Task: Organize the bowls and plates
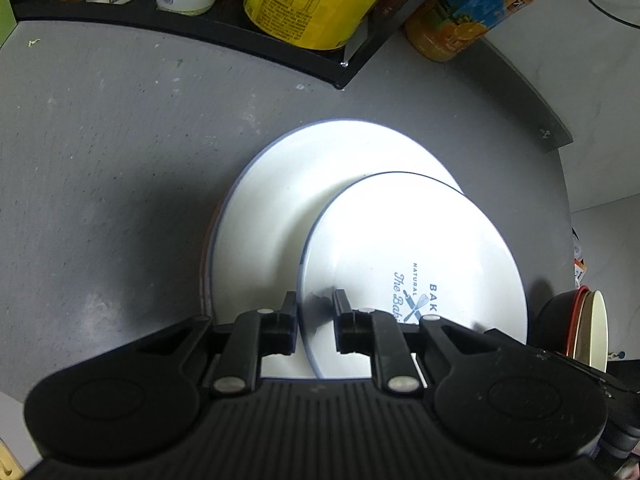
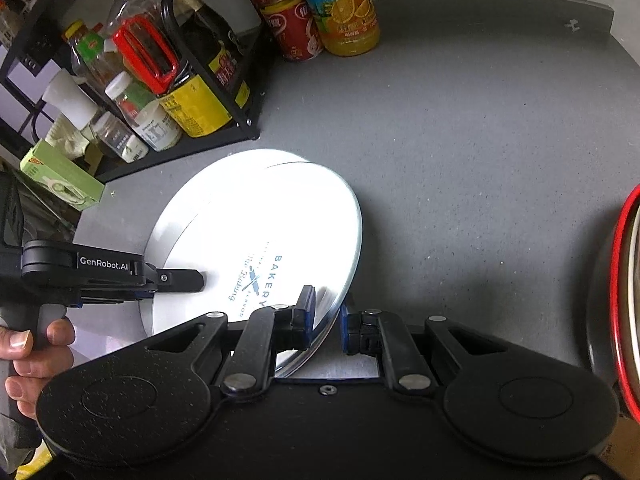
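Grey speckled countertop [image 2: 460, 152] carries our large white plate [image 1: 272, 208], onto which left gripper [image 1: 316, 300] and right gripper [image 2: 328, 308], each pinching its rim, lower the smaller white "Bakery" plate [image 1: 400, 248]; red-rimmed bowls [image 2: 624, 300] remain unsorted.

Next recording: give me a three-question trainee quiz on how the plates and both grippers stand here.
1. True or false: the small plate lies over a large plate.
2. Which grippers have jaws astride the small plate's rim? A) left gripper only B) right gripper only C) both
3. Fill in: the bowls with a red rim sit to the ___ of the plates in the left wrist view.

Key: 1 true; 2 C; 3 right.
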The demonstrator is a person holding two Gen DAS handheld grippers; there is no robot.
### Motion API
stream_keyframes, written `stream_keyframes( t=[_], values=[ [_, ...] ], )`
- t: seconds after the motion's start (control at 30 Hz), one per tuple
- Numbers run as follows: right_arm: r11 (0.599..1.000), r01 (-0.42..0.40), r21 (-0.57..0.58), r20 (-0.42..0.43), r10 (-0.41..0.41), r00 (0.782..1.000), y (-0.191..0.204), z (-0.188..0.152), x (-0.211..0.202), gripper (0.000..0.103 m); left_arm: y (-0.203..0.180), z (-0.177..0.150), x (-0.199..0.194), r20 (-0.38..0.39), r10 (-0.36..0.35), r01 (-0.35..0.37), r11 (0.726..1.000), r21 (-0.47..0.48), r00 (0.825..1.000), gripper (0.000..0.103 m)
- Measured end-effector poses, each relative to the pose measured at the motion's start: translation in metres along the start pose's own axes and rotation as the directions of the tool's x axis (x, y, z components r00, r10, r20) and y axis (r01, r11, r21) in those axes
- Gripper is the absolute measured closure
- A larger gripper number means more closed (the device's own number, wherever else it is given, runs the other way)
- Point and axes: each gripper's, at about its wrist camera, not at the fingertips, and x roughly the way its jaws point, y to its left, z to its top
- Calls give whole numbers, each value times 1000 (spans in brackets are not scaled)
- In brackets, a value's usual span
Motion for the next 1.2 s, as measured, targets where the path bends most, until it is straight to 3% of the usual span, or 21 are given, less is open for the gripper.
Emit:
stream_keyframes(
  t=[0.43,0.53,0.67,0.73,0.93,1.2],
  values=[
    [999,33,-11,-18,-33,999,5,-2,7,92,-12,9,-14,5,82,-82,993,87,997,86],
    [999,35,-13,-12,-35,999,6,-3,7,92,-16,10,-25,34,111,-114,988,104,993,74],
    [999,43,-20,-24,-43,999,9,-6,8,90,-16,10,-43,96,135,-145,984,107,986,48],
    [998,47,-28,-30,-48,998,11,-6,8,87,-13,10,-49,123,139,-151,984,91,983,42],
    [999,47,-22,-39,-48,998,9,-7,10,73,0,7,-37,119,175,-182,982,45,977,41],
    [999,46,-20,-44,-47,998,9,-6,11,72,10,-2,-12,70,205,-206,978,13,976,41]
  ],
)
